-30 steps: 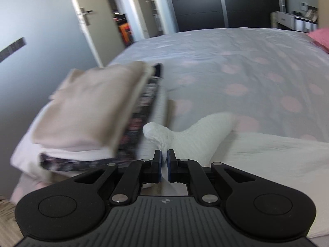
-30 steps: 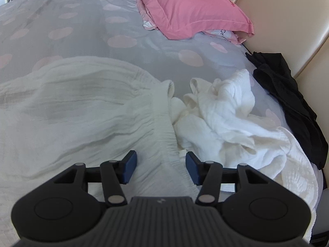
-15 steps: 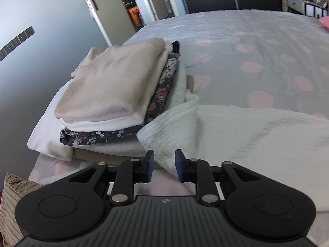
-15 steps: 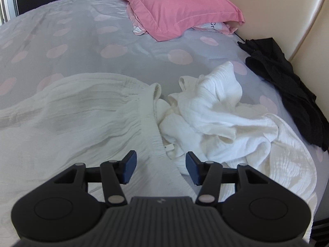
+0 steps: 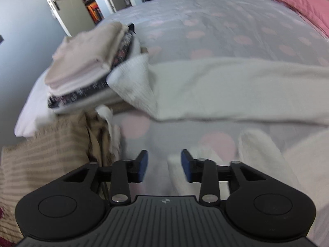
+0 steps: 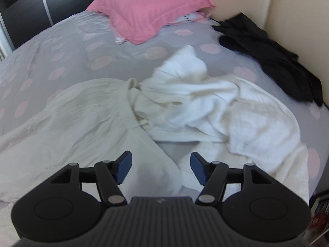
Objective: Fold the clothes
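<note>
Nearest, left gripper [image 5: 164,168]: jaws opening, blue pads apart, nothing pressed between them; bedspread and a blurred edge of white cloth lie below the gap.
Right gripper [image 6: 160,169]: jaws opening, wide apart, pads clear of the fabric; a fold of the cream garment lies under the gap, not gripped.
Cream garment [image 6: 82,123]: spread flat across the bed, crinkled texture; in the left wrist view it runs as a long band [image 5: 236,88], its left corner lapping against the stack.
White garment [image 6: 195,94]: crumpled heap just right of the cream one, touching it at the gathered edge.
Striped beige cloth [image 5: 45,160]: at the bed's left edge, beside the left gripper.
Folded stack [image 5: 88,68]: beige pieces on top, dark floral piece beneath, white at the base; blurred.
Bedspread [image 5: 226,26]: grey with pink dots.
Black garment [image 6: 273,61]: bunched against the cream headboard [image 6: 298,10], well apart from the white heap.
Pink pillow [image 6: 152,8]: at the far end of the bed.
Door [image 5: 59,6]: beyond the stack, ajar.
</note>
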Action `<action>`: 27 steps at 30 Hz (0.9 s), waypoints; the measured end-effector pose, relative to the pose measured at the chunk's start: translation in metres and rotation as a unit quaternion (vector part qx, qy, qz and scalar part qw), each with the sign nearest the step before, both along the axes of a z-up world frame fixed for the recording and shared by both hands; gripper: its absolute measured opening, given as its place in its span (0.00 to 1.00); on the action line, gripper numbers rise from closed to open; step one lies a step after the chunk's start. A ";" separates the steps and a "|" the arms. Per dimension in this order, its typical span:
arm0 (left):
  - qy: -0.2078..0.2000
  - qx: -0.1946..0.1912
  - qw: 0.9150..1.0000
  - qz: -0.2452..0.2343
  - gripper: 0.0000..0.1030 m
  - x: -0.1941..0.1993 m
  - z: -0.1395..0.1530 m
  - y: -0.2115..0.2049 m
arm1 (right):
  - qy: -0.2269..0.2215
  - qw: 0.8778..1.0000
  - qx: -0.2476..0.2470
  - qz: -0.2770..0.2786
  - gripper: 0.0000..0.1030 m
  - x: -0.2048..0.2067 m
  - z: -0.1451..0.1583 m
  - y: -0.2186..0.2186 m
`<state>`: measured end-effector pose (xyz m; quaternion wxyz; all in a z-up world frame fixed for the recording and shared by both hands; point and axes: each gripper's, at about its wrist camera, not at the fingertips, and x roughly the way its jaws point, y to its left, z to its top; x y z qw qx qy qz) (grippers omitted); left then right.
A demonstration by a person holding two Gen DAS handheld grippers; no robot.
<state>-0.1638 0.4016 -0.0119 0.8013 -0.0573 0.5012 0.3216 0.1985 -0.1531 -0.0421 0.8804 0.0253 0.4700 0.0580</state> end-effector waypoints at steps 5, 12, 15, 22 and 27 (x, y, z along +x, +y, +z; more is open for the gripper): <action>0.011 -0.055 0.998 -0.023 0.42 -0.011 -0.017 -0.017 | 0.047 0.996 0.061 -0.032 0.64 -0.009 -0.012 -0.020; 0.065 -0.066 0.995 -0.032 0.41 -0.006 -0.048 -0.031 | 0.073 0.996 0.058 -0.009 0.63 -0.006 -0.027 0.006; 0.083 -0.071 0.994 -0.025 0.23 -0.002 -0.057 -0.029 | 0.081 0.996 0.013 0.021 0.37 -0.004 -0.036 0.028; 0.030 -0.063 0.997 0.026 0.04 -0.002 -0.031 -0.012 | 0.013 1.000 -0.003 0.028 0.07 -0.004 -0.002 0.047; -0.022 -0.044 0.994 0.099 0.04 -0.004 -0.003 0.018 | -0.033 0.999 0.001 -0.001 0.05 0.009 0.017 0.055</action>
